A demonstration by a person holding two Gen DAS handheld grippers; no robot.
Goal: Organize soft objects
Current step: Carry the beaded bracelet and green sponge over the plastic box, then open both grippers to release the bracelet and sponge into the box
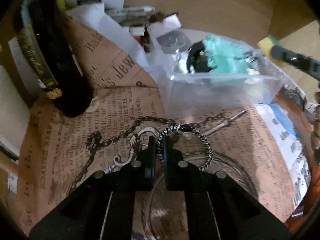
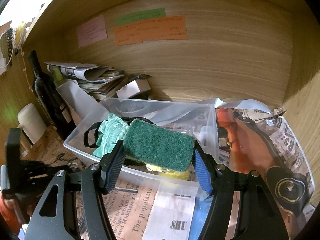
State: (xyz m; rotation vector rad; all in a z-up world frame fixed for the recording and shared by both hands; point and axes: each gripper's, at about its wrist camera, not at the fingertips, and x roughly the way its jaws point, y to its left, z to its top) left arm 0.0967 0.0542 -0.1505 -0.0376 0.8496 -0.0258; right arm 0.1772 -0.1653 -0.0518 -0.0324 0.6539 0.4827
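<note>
My left gripper [image 1: 159,144] is shut on a black-and-white striped hair tie [image 1: 207,146], held just above the newspaper-print paper [image 1: 120,108]. My right gripper [image 2: 158,156] is shut on a sponge with a green scouring top and yellow underside [image 2: 160,148], held over the near edge of a clear plastic bin [image 2: 84,138]. The bin [image 1: 220,88] holds a mint-green cloth [image 2: 112,134] and a black band [image 2: 89,138]. In the left wrist view the right gripper's finger [image 1: 296,60] and the sponge's yellow side [image 1: 266,42] show at the bin's far right.
A dark wine bottle [image 2: 46,92] and a white jar [image 2: 32,122] stand at the left. Stacked papers and books [image 2: 96,78] lie at the back. An orange printed bag [image 2: 260,146] lies right of the bin. Wooden walls [image 2: 220,70] enclose the shelf.
</note>
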